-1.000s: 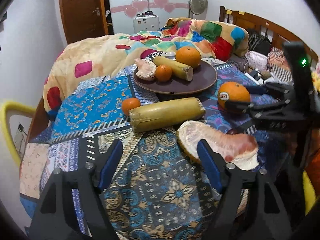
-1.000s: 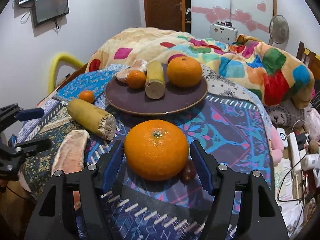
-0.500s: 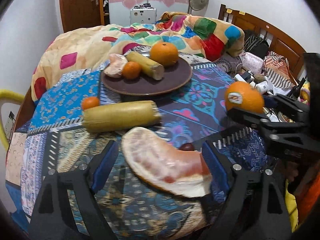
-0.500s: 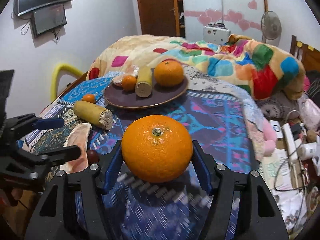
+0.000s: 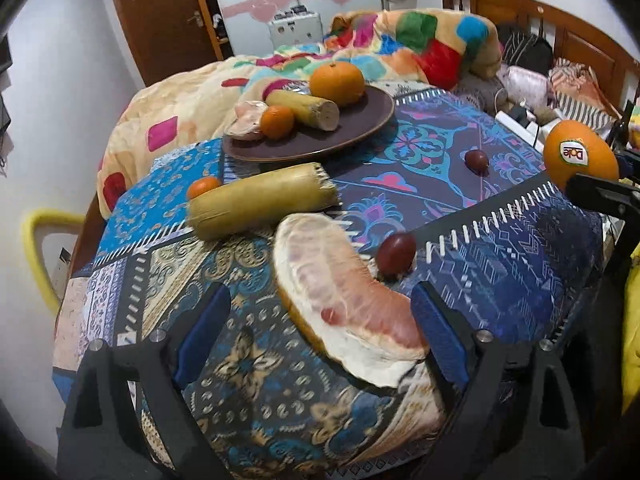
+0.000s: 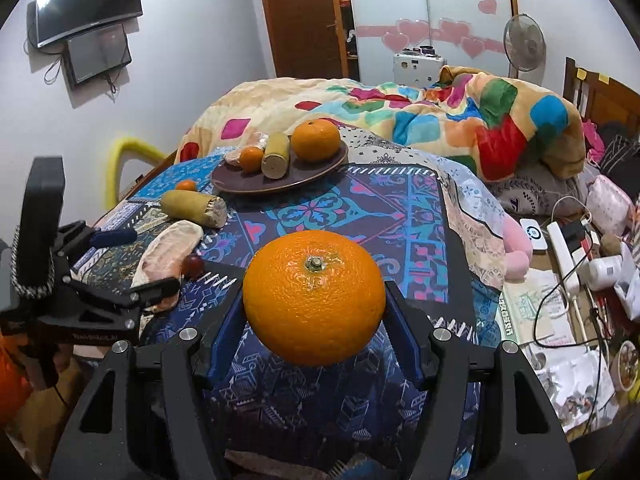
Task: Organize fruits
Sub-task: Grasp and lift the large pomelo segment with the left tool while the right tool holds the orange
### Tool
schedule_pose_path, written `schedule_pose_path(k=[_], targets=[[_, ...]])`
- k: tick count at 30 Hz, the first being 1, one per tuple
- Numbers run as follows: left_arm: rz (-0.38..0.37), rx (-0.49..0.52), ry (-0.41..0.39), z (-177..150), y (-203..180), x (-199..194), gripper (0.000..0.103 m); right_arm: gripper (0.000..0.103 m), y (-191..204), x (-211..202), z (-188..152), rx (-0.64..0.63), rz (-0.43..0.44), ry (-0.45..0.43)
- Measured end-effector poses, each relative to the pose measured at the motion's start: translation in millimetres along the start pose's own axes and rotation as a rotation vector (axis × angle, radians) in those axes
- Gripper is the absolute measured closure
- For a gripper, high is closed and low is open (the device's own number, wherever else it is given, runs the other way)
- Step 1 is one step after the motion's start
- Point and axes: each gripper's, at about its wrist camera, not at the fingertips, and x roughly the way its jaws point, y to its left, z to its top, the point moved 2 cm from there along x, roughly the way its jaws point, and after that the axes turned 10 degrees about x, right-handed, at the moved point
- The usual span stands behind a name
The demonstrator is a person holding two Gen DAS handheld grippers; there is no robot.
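Observation:
My right gripper (image 6: pixel 314 320) is shut on a large orange (image 6: pixel 314 298) and holds it in the air above the patterned tablecloth; in the left wrist view the same orange (image 5: pixel 580 156) shows a sticker. My left gripper (image 5: pixel 320 328) straddles a peeled pomelo segment (image 5: pixel 344 300) lying on the cloth. Its jaws are opening, and the left pad stands well off the fruit. A brown plate (image 5: pixel 360 128) at the back carries another orange (image 5: pixel 337 83), a small tangerine (image 5: pixel 277 121), a yellow cane piece (image 5: pixel 304 108) and a pomelo piece (image 5: pixel 248 120).
Loose on the cloth lie a long yellow cane piece (image 5: pixel 260 204), a small tangerine (image 5: pixel 203 187) and two dark red fruits (image 5: pixel 396 254) (image 5: pixel 477 160). A colourful blanket (image 6: pixel 440 120) is heaped behind the plate. Cables and a power strip (image 6: pixel 568 252) clutter the right side.
The right gripper closed on the large orange, lifted it off the cloth and drew it back. The left gripper slid right until the pomelo segment lay between its jaws, which widened.

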Motion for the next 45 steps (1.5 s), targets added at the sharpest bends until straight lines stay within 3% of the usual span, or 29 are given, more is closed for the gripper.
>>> schedule_pose_path(k=[7, 9, 15, 19, 32, 45], targets=[[-0.032, -0.052, 0.021, -7.4, 16.9, -5.1, 0.011, 0.041, 0.6, -4.8, -3.8, 0.002, 0.018, -0.006], [-0.062, -0.071, 0.032, -5.4, 19.9, -2.8, 0.016, 0.041, 1.3, -5.3, -4.0, -0.001, 0.018, -0.007], [-0.185, -0.097, 0.07, 8.3, 15.7, 18.9, 0.043, 0.041, 1.9, -3.2, -3.0, 0.002, 0.018, -0.005], [-0.184, -0.1, 0.056, 11.4, 15.1, 25.9, 0.05, 0.041, 4.6, 0.6, -1.8, -0.011, 0.005, -0.006], [-0.142, -0.062, -0.004, 6.5, 30.4, 4.3, 0.054, 0.041, 18.9, 7.7, 14.3, -0.026, 0.009, -0.036], [-0.128, -0.074, -0.127, 44.9, 64.0, -16.2, 0.054, 0.041, 34.0, 19.1, 45.6, -0.046, -0.001, -0.091]])
